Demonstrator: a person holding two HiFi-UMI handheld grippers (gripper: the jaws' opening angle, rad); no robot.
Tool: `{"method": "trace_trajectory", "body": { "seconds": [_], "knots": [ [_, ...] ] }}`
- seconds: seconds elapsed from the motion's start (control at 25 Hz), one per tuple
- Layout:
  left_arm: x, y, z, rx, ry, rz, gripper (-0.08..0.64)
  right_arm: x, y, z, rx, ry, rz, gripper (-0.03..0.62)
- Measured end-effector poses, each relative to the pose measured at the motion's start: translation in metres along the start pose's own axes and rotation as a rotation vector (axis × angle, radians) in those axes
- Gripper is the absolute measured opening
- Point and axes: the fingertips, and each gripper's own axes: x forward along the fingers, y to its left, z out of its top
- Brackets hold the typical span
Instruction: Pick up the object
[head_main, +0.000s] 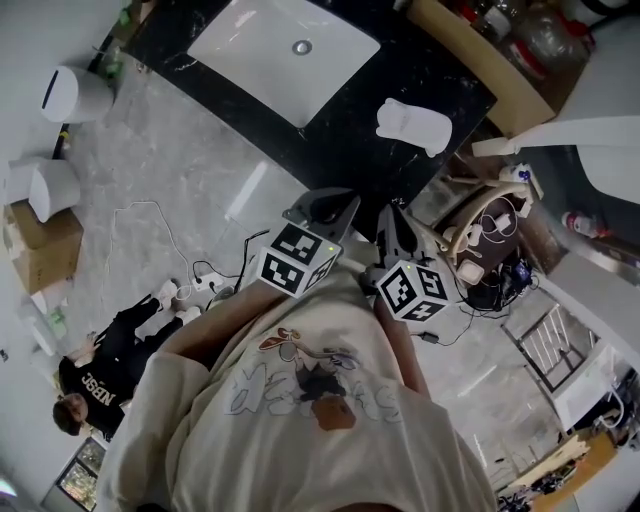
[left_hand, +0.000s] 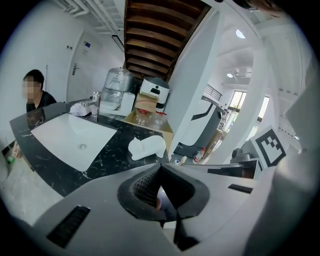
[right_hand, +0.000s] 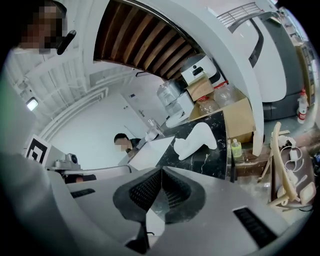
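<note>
The left gripper (left_hand: 160, 170) and right gripper (right_hand: 161, 172), fingers (right_hand: 148, 191) clenched on nothing, hover at the frame's centre just short of the black desk (head_main: 340, 140), while the white mitt-shaped object (head_main: 412, 125) lies untouched at its upper-right end beside the sink (head_main: 285, 50), so the whole pickup remains.

Black marbled counter (head_main: 345, 140) with a white rectangular basin (head_main: 250, 45) sunk into it. A white mitt (head_main: 412, 125) lies flat on bare stone between the basin and the counter's right end.
</note>
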Motion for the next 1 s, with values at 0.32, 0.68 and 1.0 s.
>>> {"method": "trace_trajectory", "body": {
  "seconds": [0.32,0.68,1.0],
  "knots": [
    [-0.002,0.026,0.006,0.007,0.006,-0.061,0.014,0.020,0.011,-0.003,0.030,-0.041,-0.046,0.020],
    [0.004,0.025,0.006,0.029,0.024,-0.146,0.014,0.018,0.003,-0.010,0.079,-0.081,-0.125,0.020],
    [0.019,0.026,-0.002,0.077,0.084,-0.144,0.014,0.027,-0.004,-0.006,0.166,-0.117,-0.095,0.020]
  ]
}}
